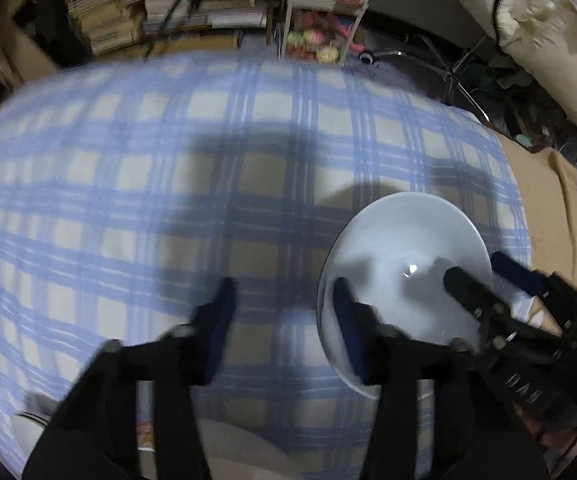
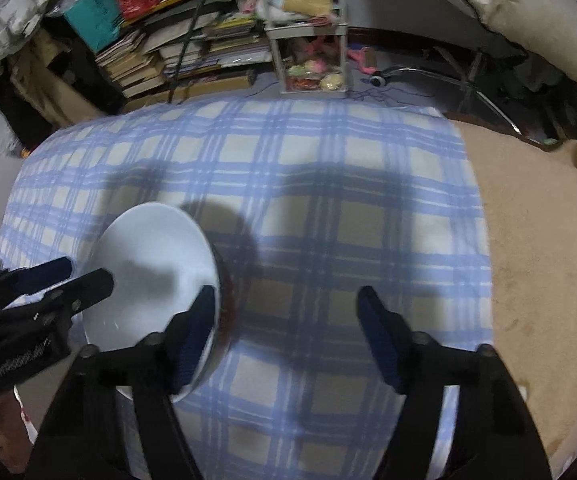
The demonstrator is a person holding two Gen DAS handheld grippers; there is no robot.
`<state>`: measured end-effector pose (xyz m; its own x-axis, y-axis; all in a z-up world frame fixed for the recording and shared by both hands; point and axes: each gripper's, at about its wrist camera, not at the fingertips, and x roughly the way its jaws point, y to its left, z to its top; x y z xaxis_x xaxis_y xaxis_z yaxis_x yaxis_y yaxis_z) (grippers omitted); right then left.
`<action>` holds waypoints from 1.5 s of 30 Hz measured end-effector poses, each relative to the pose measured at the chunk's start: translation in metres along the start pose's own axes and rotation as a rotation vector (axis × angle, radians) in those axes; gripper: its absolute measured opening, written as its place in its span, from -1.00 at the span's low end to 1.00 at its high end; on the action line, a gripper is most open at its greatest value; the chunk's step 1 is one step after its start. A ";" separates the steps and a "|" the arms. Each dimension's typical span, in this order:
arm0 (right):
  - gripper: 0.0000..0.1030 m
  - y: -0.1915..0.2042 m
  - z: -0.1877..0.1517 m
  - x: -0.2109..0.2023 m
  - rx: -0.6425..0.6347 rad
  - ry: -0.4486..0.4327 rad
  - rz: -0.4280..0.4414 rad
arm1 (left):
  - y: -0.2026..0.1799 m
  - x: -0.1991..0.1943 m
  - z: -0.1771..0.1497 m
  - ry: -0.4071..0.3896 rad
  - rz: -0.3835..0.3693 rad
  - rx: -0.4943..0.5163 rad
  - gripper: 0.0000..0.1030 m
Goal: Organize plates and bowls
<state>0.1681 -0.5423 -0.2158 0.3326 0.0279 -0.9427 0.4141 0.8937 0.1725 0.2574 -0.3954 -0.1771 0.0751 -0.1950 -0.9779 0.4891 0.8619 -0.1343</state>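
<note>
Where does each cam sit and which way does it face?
Left wrist: on the left gripper, looking steeply down at the plaid cloth; its own fingers show, with the right gripper entering.
Right wrist: on the right gripper, same downward look; left gripper enters.
Shared: white bowl, cloth, bookshelves.

Bowl (image 2: 150, 280) sits on the cloth (image 2: 288, 184), at about eight o'clock from the cloth's middle in the right wrist view. Left gripper (image 2: 88, 274) comes in at nine o'clock, one finger over the bowl's rim, the other outside it. Right gripper (image 2: 284, 300) hangs at six o'clock, its left finger over the bowl's near edge, its right finger over bare cloth. Books (image 2: 160, 60) stack up at eleven o'clock behind the cloth, a rack (image 2: 312, 60) at twelve, a blanket (image 2: 536, 240) at three.
</note>
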 end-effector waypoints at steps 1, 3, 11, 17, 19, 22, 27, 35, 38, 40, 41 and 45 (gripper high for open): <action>0.16 0.001 0.000 0.003 -0.002 0.008 0.010 | 0.001 0.003 0.001 0.015 -0.029 -0.012 -0.51; -0.05 0.002 -0.001 0.006 0.022 0.017 0.037 | -0.002 0.005 0.000 0.020 -0.069 -0.010 -0.75; -0.80 0.014 -0.005 0.003 0.082 0.029 0.068 | -0.019 -0.007 -0.008 0.008 -0.011 -0.005 -0.87; -0.80 0.018 -0.014 -0.025 0.086 0.005 0.114 | -0.027 -0.043 -0.023 -0.042 0.028 0.064 -0.86; -0.80 0.024 -0.016 -0.037 0.078 -0.012 0.122 | -0.027 -0.057 -0.026 -0.062 0.038 0.066 -0.86; -0.79 0.038 -0.018 -0.056 0.058 -0.047 0.131 | -0.022 -0.078 -0.036 -0.081 0.059 0.056 -0.86; -0.79 0.061 -0.029 -0.079 0.012 -0.075 0.160 | -0.005 -0.112 -0.055 -0.118 0.092 0.043 -0.86; -0.79 0.097 -0.053 -0.109 -0.048 -0.108 0.183 | 0.015 -0.152 -0.086 -0.173 0.138 0.044 -0.82; -0.79 0.104 -0.061 -0.114 -0.033 -0.111 0.201 | 0.022 -0.155 -0.098 -0.175 0.141 0.033 -0.81; -0.76 0.108 -0.069 -0.116 -0.016 -0.106 0.210 | 0.026 -0.155 -0.105 -0.171 0.134 0.022 -0.81; -0.76 0.111 -0.072 -0.117 -0.020 -0.110 0.204 | 0.029 -0.154 -0.109 -0.168 0.132 0.014 -0.81; -0.76 0.122 -0.088 -0.112 -0.031 -0.106 0.197 | 0.039 -0.152 -0.124 -0.163 0.120 -0.014 -0.81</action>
<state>0.1066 -0.3974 -0.1139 0.4925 0.1572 -0.8560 0.3065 0.8892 0.3397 0.1577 -0.2740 -0.0537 0.2718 -0.1628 -0.9485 0.4562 0.8896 -0.0219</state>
